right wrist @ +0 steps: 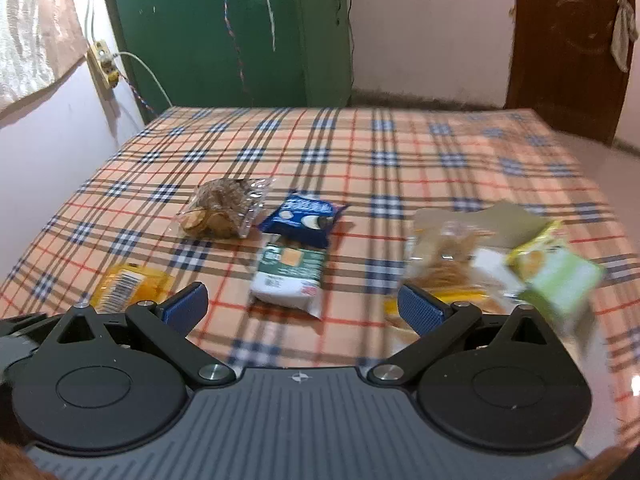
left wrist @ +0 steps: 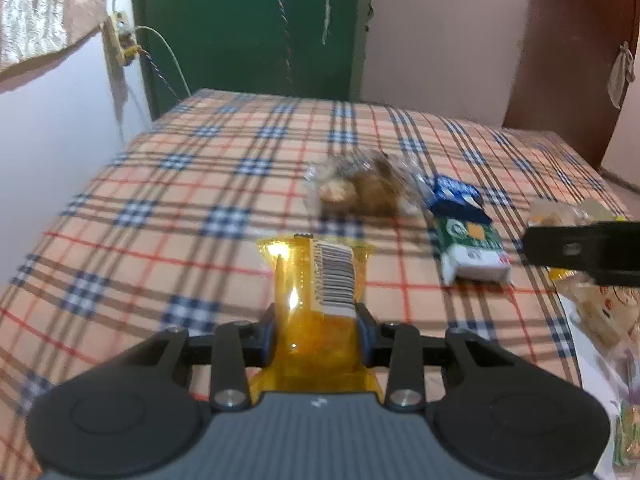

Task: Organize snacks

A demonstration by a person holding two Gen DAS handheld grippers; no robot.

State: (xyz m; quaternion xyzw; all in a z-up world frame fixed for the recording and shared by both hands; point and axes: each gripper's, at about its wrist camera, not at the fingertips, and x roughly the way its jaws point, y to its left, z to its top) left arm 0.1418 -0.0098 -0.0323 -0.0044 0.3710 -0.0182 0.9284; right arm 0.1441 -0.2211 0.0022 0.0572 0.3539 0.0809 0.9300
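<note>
The left gripper [left wrist: 316, 334] clamps a yellow snack packet [left wrist: 316, 276] at lower centre of its view. The right gripper [right wrist: 302, 308] gapes wide, holding nothing, low in its frame above the plaid cloth [right wrist: 360, 152], with a green-and-white packet [right wrist: 290, 276] beyond.

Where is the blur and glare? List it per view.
Left wrist view: glare streaks on the shiny yellow plastic snack packet in the left gripper; checked cloth smeared. Right wrist view: green-and-yellow snack pouch at right motion-blurred; centre packets sharper.
</note>
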